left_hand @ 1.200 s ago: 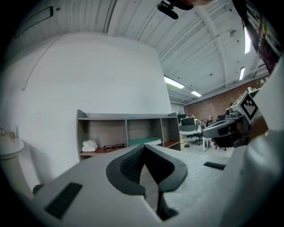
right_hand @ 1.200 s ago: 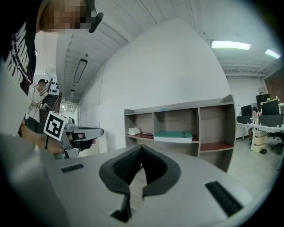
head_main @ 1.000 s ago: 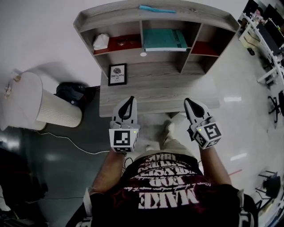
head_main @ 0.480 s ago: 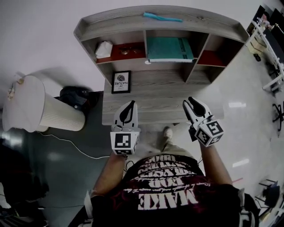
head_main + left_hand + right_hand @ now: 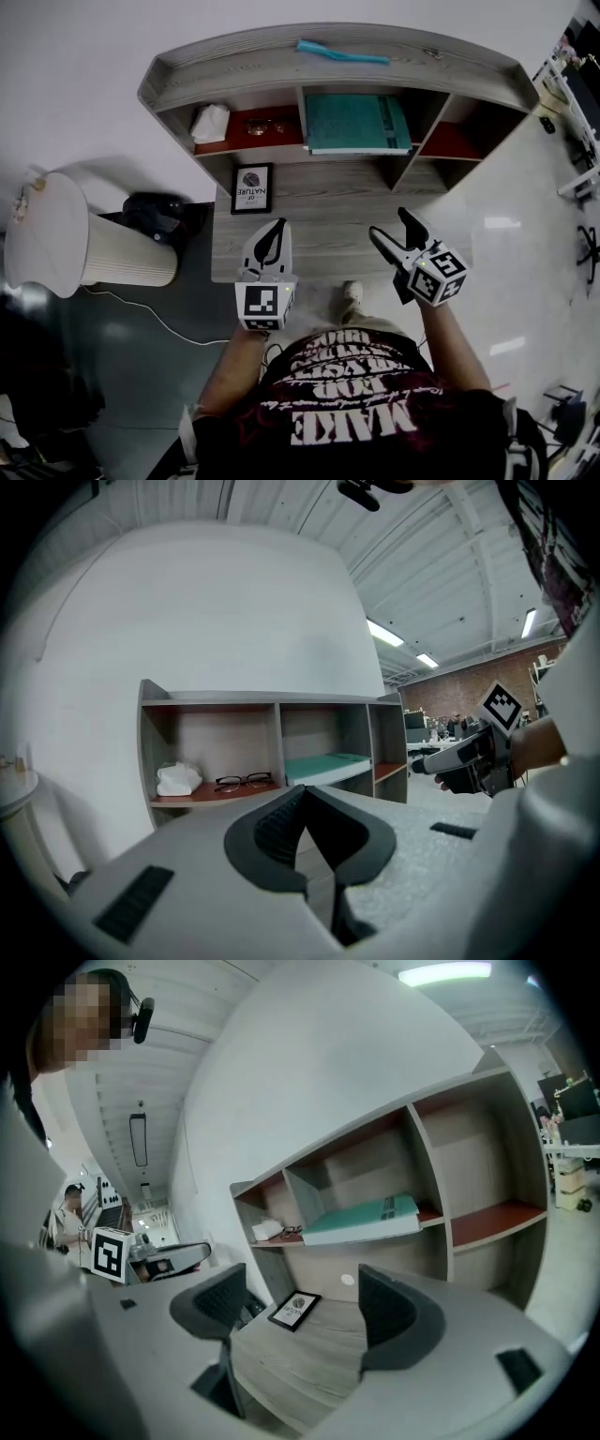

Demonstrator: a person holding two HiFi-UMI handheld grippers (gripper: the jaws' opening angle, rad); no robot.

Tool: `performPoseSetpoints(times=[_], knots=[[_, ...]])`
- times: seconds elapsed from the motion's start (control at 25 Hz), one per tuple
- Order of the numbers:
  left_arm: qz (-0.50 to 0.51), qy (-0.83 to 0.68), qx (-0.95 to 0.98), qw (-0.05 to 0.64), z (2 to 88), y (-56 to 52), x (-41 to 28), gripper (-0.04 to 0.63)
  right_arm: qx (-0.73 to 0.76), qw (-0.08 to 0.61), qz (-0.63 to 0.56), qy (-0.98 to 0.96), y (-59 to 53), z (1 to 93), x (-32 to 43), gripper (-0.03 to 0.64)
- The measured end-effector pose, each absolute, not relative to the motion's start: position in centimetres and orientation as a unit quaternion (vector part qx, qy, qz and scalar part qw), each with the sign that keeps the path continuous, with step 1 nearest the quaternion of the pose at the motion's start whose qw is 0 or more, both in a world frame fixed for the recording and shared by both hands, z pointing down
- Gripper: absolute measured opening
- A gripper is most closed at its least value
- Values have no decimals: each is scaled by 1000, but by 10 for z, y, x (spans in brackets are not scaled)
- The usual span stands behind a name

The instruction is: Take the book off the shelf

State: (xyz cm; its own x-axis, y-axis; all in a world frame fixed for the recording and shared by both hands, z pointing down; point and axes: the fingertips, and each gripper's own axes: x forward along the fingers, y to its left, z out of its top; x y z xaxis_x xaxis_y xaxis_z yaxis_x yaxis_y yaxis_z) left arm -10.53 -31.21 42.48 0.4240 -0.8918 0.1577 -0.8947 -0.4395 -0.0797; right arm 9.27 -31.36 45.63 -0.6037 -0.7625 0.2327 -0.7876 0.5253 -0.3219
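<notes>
Head view first: we see the teal book lying flat in the middle compartment of the shelf, top centre of the frame. Below it, over the wooden surface, the left hand-held gripper sits left of centre and the right hand-held gripper right of centre, both well apart from the book. Left gripper view now: its jaws are together with nothing between them. The book shows at centre frame, glasses in the compartment to its left. Right gripper view: jaws spread and opening, nothing between them, the book right of centre, a framed picture on the surface below.
</notes>
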Motion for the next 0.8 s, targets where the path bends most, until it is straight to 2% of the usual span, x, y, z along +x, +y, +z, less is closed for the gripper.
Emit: performPoseSetpoints(times=[0.16, 0.28, 0.8], knots=[[88, -532, 842, 8, 422, -332, -98, -2, 440, 35, 218, -870, -337, 460, 102, 432], [90, -536, 840, 7, 421, -347, -90, -2, 446, 33, 225, -866, -357, 461, 114, 447], [95, -558, 825, 4, 418, -414, -55, -2, 424, 4, 320, -847, -447, 478, 160, 448]])
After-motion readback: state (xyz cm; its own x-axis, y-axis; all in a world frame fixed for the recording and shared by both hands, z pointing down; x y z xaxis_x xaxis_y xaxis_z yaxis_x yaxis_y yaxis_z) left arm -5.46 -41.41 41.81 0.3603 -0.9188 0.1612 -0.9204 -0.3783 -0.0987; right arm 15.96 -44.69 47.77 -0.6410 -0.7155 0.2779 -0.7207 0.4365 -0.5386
